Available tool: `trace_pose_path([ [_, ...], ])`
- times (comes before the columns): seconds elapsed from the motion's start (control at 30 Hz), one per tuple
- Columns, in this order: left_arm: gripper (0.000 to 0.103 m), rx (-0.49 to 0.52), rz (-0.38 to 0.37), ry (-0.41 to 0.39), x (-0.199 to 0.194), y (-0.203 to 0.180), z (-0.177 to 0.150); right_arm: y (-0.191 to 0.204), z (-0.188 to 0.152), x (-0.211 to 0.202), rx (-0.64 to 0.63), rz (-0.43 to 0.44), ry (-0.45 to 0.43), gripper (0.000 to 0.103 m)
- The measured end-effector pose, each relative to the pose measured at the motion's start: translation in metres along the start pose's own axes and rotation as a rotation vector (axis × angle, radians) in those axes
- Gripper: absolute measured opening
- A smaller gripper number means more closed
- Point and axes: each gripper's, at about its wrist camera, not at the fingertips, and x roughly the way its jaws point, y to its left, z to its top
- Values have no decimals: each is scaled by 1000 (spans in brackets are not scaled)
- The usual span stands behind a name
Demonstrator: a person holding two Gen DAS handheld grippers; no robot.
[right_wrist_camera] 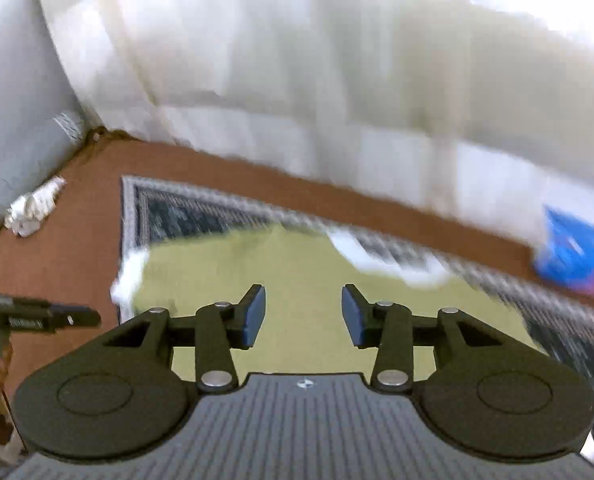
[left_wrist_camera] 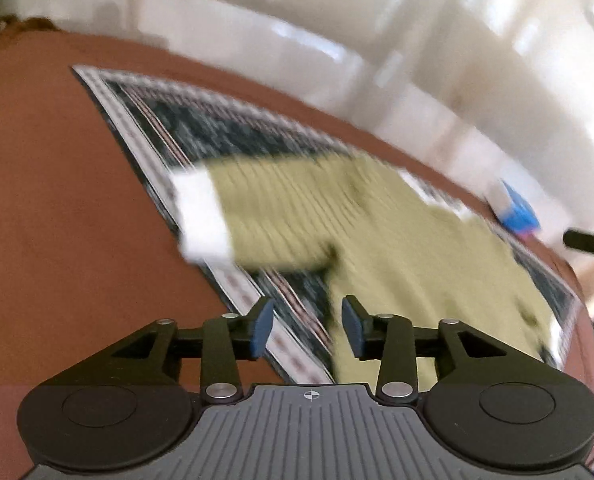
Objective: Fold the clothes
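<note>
Olive garment (left_wrist_camera: 377,232) with white cuffs lies spread on a patterned rug (left_wrist_camera: 201,132); left gripper (left_wrist_camera: 308,330) and right gripper (right_wrist_camera: 303,314) hover above it, fingers parted, holding nothing.

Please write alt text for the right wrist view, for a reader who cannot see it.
The open right tongs hover empty above an olive-green garment with white cuffs, spread on a dark patterned rug over brown floor. White curtains hang behind; the picture is motion-blurred.
</note>
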Motion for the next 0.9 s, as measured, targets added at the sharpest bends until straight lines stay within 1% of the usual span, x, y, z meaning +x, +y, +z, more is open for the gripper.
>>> trace_pose_path([
  [0.07, 56, 1, -9, 47, -1, -9, -23, -13, -33, -22, 46, -34, 32, 47],
  [0.17, 59, -11, -13, 113, -3, -22, -58, -31, -87, -43, 130, -81, 86, 47],
  [0.23, 62, -35, -16, 149, -4, -28, -80, -40, -122, -52, 186, -96, 119, 47],
  [0.3, 63, -59, -2, 175, -3, -33, -102, -46, -155, -62, 239, -94, 142, 47],
  [0.43, 63, -87, 60, 191, -1, -50, -135, -52, -206, -70, 320, -91, 192, 47],
  [0.53, 66, -101, 100, 160, -5, -61, -149, -59, -237, -77, 390, -63, 227, 47],
  [0.63, 67, -145, 94, 159, -8, -67, -154, -61, -253, -77, 418, -31, 252, 47],
  [0.8, 67, -145, 75, 167, -4, -69, -156, -57, -256, -73, 454, 16, 237, 47],
  [0.9, 67, -160, 41, 160, -1, -64, -153, -50, -257, -66, 441, -12, 229, 47],
])
